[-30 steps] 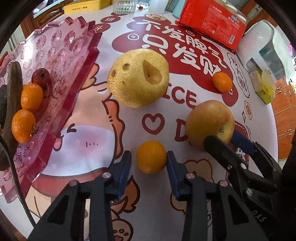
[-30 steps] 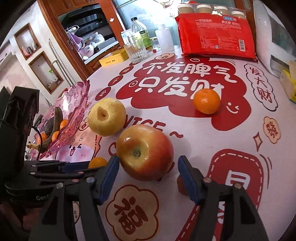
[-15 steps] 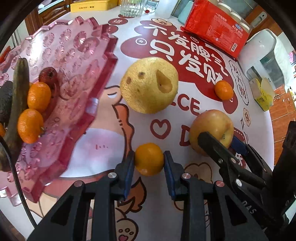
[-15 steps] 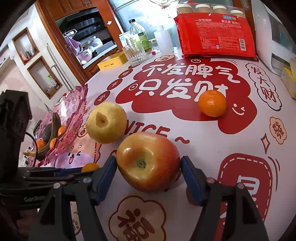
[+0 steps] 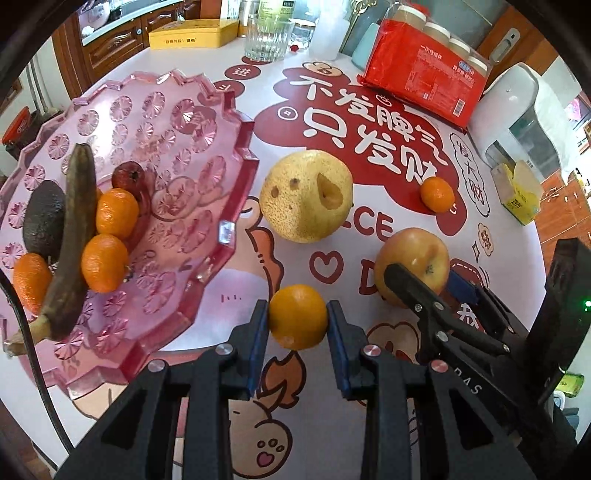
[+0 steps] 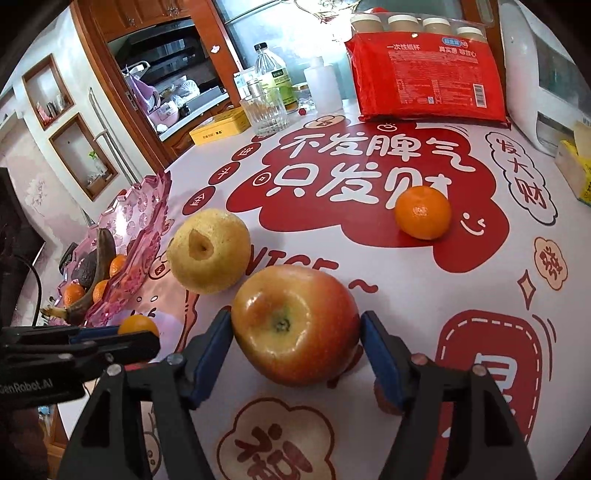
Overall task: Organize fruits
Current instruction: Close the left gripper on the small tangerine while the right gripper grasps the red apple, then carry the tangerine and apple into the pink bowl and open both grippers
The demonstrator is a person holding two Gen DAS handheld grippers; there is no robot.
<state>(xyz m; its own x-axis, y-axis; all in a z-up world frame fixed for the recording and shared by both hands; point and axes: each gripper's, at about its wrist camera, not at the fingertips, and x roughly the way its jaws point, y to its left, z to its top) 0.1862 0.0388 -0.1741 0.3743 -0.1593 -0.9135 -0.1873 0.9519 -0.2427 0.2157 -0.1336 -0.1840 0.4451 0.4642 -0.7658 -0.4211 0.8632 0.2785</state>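
Observation:
My left gripper (image 5: 297,318) is shut on a small mandarin (image 5: 298,325), held just above the tablecloth beside the pink tray (image 5: 184,122). The tray holds a brown banana (image 5: 74,240), an avocado (image 5: 43,218), a small red fruit (image 5: 128,176) and several mandarins. My right gripper (image 6: 295,332) has its blue pads against both sides of a red-yellow apple (image 6: 295,321), which rests on the table. A yellow pear (image 5: 306,196) lies between tray and apple. Farther back sits a second mandarin (image 6: 423,212).
A red pack of cups (image 5: 424,77), a glass tumbler (image 5: 265,37), bottles and a yellow tin (image 5: 192,34) line the far edge. At the right stand a white appliance (image 5: 517,110) and a yellow carton (image 5: 519,195). The two grippers are close together.
My left gripper closed on the mandarin and rose with it toward the tray. The right gripper's pads came up against the apple; that hand barely moved.

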